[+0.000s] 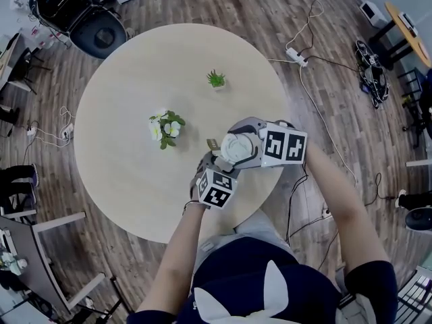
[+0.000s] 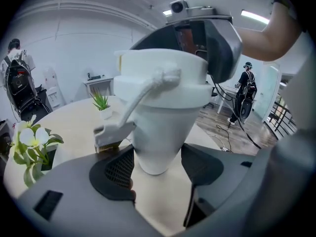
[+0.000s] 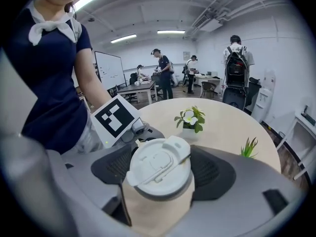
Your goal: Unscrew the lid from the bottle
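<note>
A white bottle [image 2: 157,132] with a tapering body and a wide white lid [image 3: 159,168] is held over the near edge of the round table [image 1: 121,113]. My left gripper [image 2: 158,171] is shut on the bottle's narrow lower end, with a pad on each side. From above, my right gripper [image 3: 161,174] is closed round the lid, both dark pads against its rim. A white strap [image 2: 143,95] hangs from the lid to a flat tab. In the head view the lid [image 1: 236,147] faces up between the two marker cubes.
A small pot of white flowers [image 1: 165,128] and a tiny green plant [image 1: 216,79] stand further out on the table. A small tan object [image 1: 211,144] lies by the grippers. Cables and a power strip [image 1: 297,56] run over the wooden floor; people stand in the background.
</note>
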Action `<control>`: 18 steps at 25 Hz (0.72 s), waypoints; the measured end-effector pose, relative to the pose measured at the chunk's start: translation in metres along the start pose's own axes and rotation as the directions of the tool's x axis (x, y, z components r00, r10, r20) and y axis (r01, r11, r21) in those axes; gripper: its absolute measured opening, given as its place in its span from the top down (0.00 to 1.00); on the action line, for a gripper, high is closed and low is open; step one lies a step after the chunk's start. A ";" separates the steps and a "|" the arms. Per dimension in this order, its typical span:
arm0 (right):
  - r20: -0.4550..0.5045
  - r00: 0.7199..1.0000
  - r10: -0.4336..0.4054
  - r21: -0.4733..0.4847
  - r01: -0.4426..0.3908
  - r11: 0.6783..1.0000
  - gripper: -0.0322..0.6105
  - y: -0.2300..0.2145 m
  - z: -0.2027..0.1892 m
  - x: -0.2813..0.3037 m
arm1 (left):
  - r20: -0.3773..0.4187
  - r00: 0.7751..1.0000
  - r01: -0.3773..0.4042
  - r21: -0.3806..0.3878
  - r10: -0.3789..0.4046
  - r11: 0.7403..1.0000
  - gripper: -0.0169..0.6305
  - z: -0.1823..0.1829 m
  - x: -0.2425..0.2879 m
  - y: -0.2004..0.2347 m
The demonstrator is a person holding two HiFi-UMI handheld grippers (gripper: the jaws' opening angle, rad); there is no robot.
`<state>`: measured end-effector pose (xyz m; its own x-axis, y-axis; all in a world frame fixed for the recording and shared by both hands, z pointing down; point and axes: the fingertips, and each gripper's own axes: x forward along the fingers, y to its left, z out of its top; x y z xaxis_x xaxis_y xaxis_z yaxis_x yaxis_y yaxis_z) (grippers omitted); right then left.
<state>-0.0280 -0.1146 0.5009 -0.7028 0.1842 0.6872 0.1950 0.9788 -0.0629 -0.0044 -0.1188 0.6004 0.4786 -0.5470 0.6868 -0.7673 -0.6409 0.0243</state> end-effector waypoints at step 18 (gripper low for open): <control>0.155 0.869 -0.470 0.410 0.376 0.831 0.26 -0.019 -0.006 0.000 | -0.011 1.000 -0.016 -0.015 0.016 1.000 0.50 -0.004 -0.001 0.001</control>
<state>-0.0280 -0.1340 0.5061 -0.8083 -0.2859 0.5148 -0.3829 0.9193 -0.0907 -0.0067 -0.1170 0.6026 0.4615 -0.5510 0.6953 -0.7811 -0.6240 0.0239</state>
